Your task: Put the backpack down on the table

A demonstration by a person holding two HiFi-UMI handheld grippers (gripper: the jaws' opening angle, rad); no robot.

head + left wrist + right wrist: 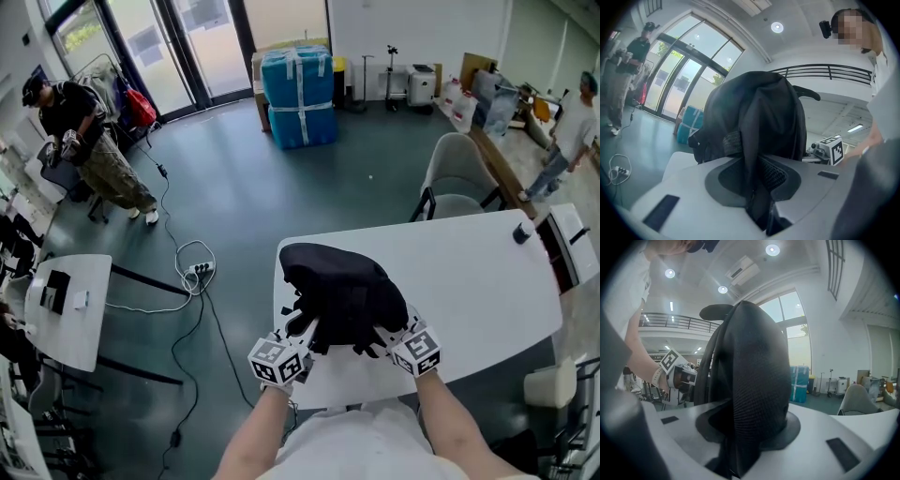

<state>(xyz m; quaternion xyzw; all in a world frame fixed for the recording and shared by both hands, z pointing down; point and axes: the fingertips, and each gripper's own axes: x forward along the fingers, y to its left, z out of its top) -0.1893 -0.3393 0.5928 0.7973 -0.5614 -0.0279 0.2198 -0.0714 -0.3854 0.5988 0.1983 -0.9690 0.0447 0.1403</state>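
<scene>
The dark green floor (244, 187) fills most of the head view; on it stands the white surface (487, 281), with a grey chair (459, 178) at its far side and a blue wrapped stack (300, 94) well apart by the glass doors; the black backpack (337, 291) sits on the near left part of the surface, bulging upward, its straps toward the person; the left gripper (302, 336) is at its near left side and the right gripper (384, 337) at its near right side, both almost level; in the left gripper view the jaws are pinched tight on a thin fold of black strap fabric, the pack rising just beyond them; in the right gripper view a thick padded mesh strap fills the gap between the jaws, which stand wider and lie against it on both sides; a small dark round thing (522, 232) stands at the far right corner of the surface.
</scene>
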